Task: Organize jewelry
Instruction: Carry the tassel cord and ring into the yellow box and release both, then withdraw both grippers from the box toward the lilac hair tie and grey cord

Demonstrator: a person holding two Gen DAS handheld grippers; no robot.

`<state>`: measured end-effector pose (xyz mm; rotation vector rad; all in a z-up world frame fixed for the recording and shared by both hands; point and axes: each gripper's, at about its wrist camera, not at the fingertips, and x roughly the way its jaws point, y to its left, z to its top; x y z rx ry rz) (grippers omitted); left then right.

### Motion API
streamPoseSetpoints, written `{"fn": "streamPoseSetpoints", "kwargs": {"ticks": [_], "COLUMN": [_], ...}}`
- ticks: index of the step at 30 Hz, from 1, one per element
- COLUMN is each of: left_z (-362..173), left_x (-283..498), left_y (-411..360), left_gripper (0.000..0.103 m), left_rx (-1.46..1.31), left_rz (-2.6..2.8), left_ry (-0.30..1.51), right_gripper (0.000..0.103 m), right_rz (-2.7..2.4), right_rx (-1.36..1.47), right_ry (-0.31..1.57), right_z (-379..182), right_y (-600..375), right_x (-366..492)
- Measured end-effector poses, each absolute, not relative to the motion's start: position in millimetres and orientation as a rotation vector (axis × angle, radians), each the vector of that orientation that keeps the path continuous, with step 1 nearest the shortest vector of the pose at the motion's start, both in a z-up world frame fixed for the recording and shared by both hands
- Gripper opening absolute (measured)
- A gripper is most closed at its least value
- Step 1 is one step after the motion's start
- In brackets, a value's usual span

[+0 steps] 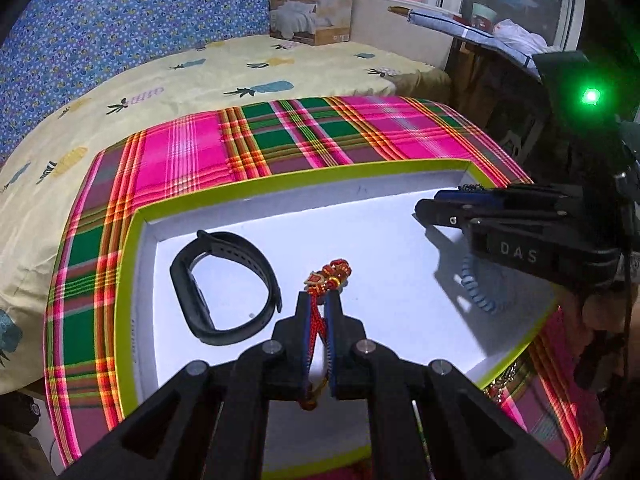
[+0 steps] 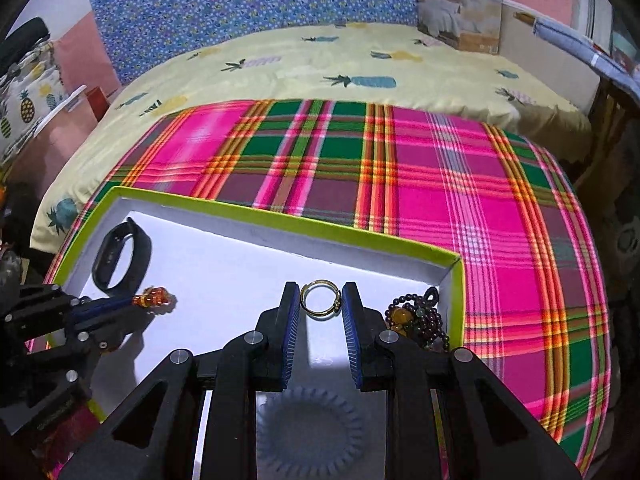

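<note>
Both hand-held grippers over the tray, each with one piece.

Left hand-held gripper [image 1: 319, 312] is pinching the red bracelet [image 1: 330, 276] above the tray [image 1: 132, 240]; right hand-held gripper [image 2: 321, 306] brackets the gold ring [image 2: 320, 294], jaws touching its sides. Advice: lower each piece to a bare patch, clear of neighbours, then part the jaws. Count in tray: one black band [image 1: 224, 286], one blue coil [image 1: 478, 288], one dark bead string [image 2: 420, 316].

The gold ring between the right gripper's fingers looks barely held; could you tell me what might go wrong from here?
The gold ring sits at the very fingertips of the right gripper, so it may slip out and roll. The red beaded cord in the left gripper dangles loose and could snag on the black band nearby.
</note>
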<state>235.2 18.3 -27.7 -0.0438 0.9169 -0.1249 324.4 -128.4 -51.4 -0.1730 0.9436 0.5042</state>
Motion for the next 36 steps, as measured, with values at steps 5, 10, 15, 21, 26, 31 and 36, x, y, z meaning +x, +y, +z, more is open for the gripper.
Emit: {"fn": "streamPoseSetpoints", "kwargs": {"ticks": [5, 10, 15, 21, 26, 31, 36], "left_z": [-27, -23, -15, 1, 12, 19, 16], "left_x": [236, 232, 222, 194, 162, 131, 103], "left_y": [17, 17, 19, 21, 22, 21, 19], "left_gripper": [0.008, 0.028, 0.029, 0.029, 0.029, 0.029, 0.029], "left_rx": [-0.031, -0.043, -0.050, -0.056, -0.068, -0.071, -0.067], "left_rz": [-0.128, -0.149, -0.147, -0.130, -0.128, -0.120, -0.111], "left_ry": [0.919, 0.907, 0.887, 0.844, 0.802, 0.777, 0.778], "right_gripper": [0.023, 0.038, 0.038, 0.038, 0.038, 0.038, 0.038], "right_rz": [0.507, 0.518, 0.533, 0.522, 0.505, 0.501, 0.504], "right_rx": [-0.171, -0.164, -0.170, -0.168, -0.181, -0.177, -0.166], "right_ry": [0.948, 0.941, 0.906, 0.851, 0.799, 0.771, 0.770], "right_z": [-50, -47, -35, -17, -3, 0, -4], "right_y": [-129, -131, -132, -144, -157, -169, -179], "right_x": [324, 319, 305, 275, 235, 194, 161]}}
